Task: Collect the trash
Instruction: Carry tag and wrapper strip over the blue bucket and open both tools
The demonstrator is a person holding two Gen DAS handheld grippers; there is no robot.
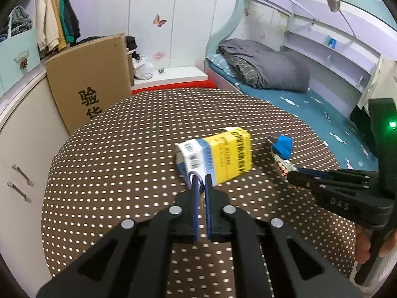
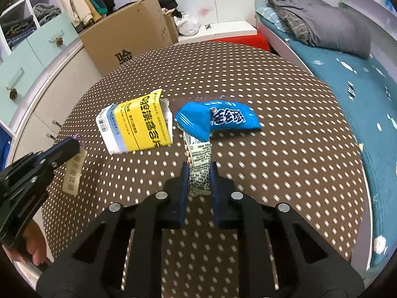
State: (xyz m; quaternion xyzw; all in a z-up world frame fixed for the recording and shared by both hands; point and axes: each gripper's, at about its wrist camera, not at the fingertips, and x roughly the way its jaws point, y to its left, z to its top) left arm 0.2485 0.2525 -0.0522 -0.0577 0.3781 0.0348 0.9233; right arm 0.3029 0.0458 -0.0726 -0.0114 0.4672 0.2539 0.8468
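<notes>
plainly, left claw [image 1: 201, 183] clenched on perhaps a small tag [image 2: 73, 171], right claw [image 2: 199, 173] grasping blue wrapper [image 2: 218, 119], "das" moulded on its side

**Open cloth in front, clutter mid-table**

In the right wrist view, the dotted tablecloth [image 2: 285, 164] lies bare across the right and bottom of the frame, giving free passage. At centre, the yellow carton [image 2: 139, 124] and blue wrapper [image 2: 218, 119] sit just beside each other, blocking the middle. At upper left a cardboard box [image 2: 129, 34] walls the table's far edge; the bed [image 2: 352, 79] borders the right.
</notes>
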